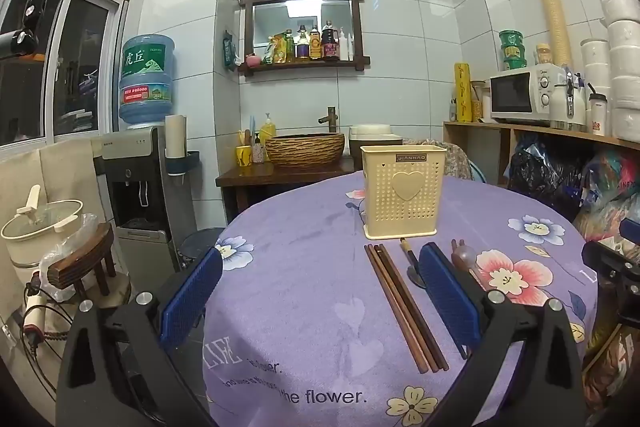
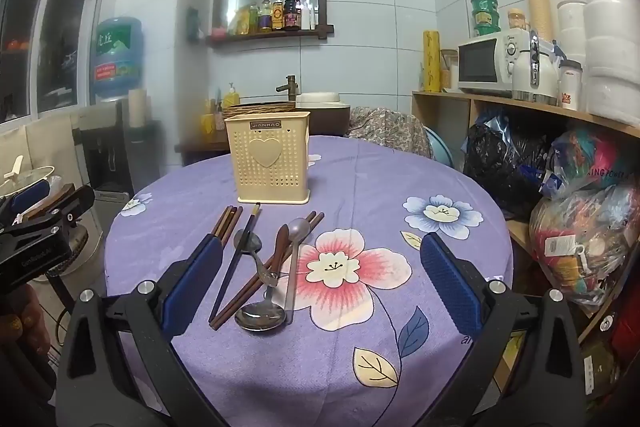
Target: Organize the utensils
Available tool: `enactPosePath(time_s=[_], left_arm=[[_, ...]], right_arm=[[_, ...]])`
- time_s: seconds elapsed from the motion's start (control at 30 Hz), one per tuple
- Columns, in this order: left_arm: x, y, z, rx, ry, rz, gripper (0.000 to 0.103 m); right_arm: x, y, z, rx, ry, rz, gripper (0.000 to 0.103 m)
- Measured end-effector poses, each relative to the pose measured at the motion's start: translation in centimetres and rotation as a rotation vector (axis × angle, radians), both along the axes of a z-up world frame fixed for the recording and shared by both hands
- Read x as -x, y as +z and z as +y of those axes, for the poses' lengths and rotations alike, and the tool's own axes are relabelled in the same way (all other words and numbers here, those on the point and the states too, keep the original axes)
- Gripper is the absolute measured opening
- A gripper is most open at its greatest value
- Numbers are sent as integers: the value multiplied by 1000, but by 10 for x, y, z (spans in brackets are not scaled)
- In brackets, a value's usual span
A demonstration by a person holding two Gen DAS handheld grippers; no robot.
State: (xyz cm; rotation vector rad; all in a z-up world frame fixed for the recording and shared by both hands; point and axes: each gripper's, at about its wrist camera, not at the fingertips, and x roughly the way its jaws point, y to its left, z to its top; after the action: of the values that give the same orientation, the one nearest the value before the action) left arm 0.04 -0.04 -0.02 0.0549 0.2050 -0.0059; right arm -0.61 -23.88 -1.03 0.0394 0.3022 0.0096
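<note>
A: Where do the utensils lie from the cream utensil holder (image 2: 273, 157)?

B: All on the near side of it, on the purple tablecloth (image 2: 360, 167). The brown chopsticks (image 1: 404, 307) lie just in front of the holder, and their long axis runs from it toward the grippers.

A: Which claw is nearer?

B: The left gripper (image 1: 320, 299), I judge. It is spread wide and empty, and the chopsticks lie between its blue pads (image 1: 448, 291). The right gripper (image 2: 322, 287) is spread wide too and holds nothing; the metal ladle (image 2: 260, 315) and spoons (image 2: 294, 259) lie between its fingers.
</note>
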Motion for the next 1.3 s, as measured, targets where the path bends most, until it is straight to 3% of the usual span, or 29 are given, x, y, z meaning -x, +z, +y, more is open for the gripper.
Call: enactPosePath(time_s=[1.3], left_arm=[[-3, -4, 1, 10, -10, 18, 98]], right_arm=[[-2, -3, 5, 3, 11, 12, 98]])
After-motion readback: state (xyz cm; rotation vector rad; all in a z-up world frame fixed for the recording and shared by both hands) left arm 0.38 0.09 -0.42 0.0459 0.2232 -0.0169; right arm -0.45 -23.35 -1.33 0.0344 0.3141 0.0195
